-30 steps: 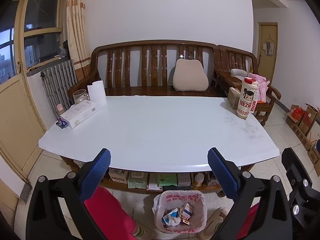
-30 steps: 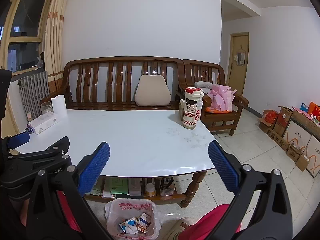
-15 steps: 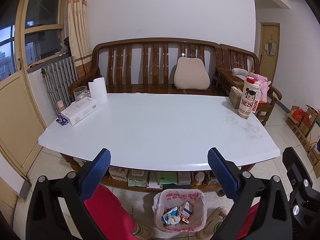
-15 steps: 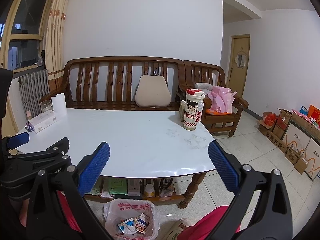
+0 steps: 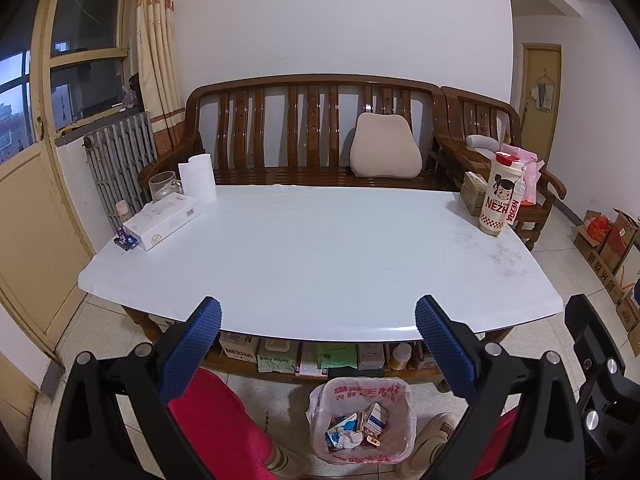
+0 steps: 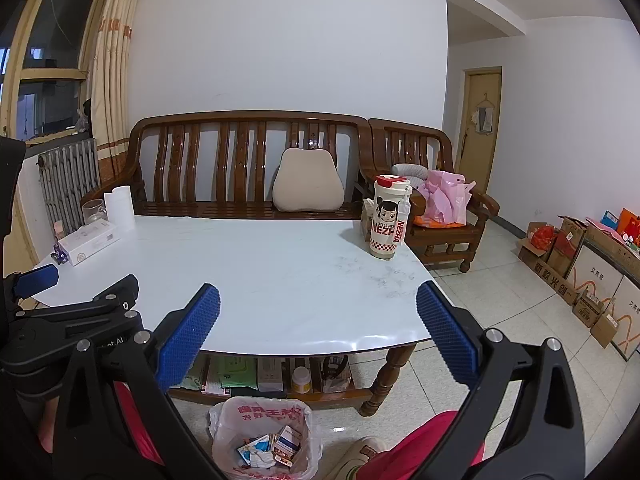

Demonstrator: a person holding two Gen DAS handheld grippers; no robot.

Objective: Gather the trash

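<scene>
At the tabletop's [image 5: 320,256] far left corner stand a glass [image 5: 161,185], a paper roll [image 5: 198,178] and a white box [image 5: 162,221]. On the floor below its near edge, a lined bin [image 5: 362,420] holds the trash [image 5: 356,426]: crumpled paper and small cartons. The left gripper [image 5: 318,344] and right gripper [image 6: 318,338] hang above it, blue fingers spread wide, holding nothing. A cartoon tumbler [image 5: 502,196] stands near the far right corner. Only the right view shows cardboard boxes [image 6: 580,272] lining the right wall.
</scene>
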